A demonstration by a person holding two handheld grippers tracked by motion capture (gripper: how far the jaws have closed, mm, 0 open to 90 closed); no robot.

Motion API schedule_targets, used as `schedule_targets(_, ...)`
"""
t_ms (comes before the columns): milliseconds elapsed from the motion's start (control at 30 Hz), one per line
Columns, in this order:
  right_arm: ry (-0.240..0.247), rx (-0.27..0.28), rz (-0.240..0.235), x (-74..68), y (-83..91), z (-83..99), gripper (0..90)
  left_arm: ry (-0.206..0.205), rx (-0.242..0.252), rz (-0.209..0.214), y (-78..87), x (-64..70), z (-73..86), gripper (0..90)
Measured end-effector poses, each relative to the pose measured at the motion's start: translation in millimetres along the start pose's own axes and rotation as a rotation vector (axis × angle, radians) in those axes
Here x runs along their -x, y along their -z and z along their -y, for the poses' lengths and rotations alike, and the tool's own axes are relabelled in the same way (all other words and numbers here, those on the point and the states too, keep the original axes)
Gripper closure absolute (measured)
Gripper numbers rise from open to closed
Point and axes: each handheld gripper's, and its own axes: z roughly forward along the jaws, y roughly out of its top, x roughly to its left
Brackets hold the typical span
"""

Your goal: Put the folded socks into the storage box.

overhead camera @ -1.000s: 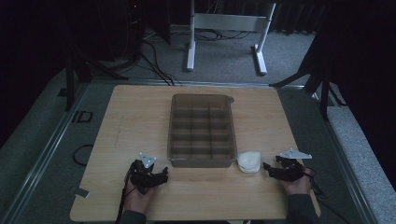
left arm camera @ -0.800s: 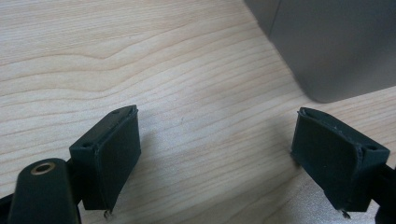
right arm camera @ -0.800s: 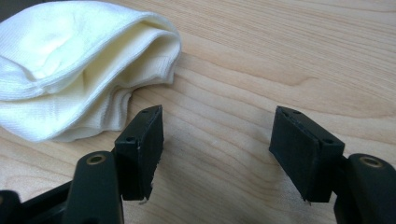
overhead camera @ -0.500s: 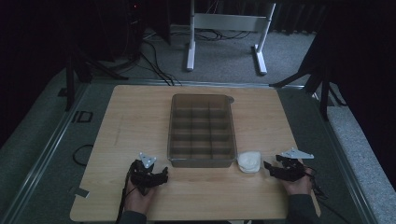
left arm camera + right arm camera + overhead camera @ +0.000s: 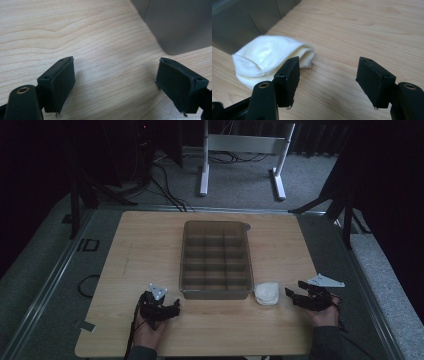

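Sock (image 5: 266, 293), white and folded, is lying on the wooden surface (image 5: 150, 250) just beside the near right corner of the grey divided tray (image 5: 216, 292), maybe touching its wall, we cannot say for sure. We are holding the right gripper (image 5: 291, 294) near it, to its right in the high view, w/ jaws pointing toward the sock. The left gripper (image 5: 172, 307) is resting on the other side, near the tray's near left corner and well apart from the sock, so the right hand (image 5: 320, 312) is clearly the nearer one.

In the right gripper view the sock (image 5: 270, 61) is sitting ahead and to the left of the right gripper (image 5: 328, 82), not between the jaws; one jaw is partly covering its edge in the picture. Its long axis is running approx. from lower left to upper right there, w/ the folded end toward the gap. Both jaws are standing wide apart and holding nothing.

In the left gripper view the left gripper (image 5: 116, 85) is also showing jaws apart over bare wood, w/ the tray wall (image 5: 180, 25) ahead at the right.

We are judging that the coming move needs a shift of the right gripper toward its own left and fwd, so the sock comes between the jaws.
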Motion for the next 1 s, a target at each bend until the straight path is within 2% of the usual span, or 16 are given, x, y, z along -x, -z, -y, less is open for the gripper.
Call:
schedule_targets(333, 0.019, 0.023, -0.007, 1.4, 8.2, -11.6, 34.7, -0.002, -0.001, 0.001, 0.0, 0.0, 0.0, 15.6)
schedule_targets(500, 0.010, 0.043, -0.030, 0.7, 13.5, -17.0, 34.7, -0.002, 0.000, 0.002, 0.0, 0.1, 0.0, 15.6)
schedule_targets(1000, 0.055, 0.056, -0.034, -5.2, 19.6, -30.6, 34.7, -0.006, 0.000, 0.006, 0.1, 0.9, 0.0, 15.6)
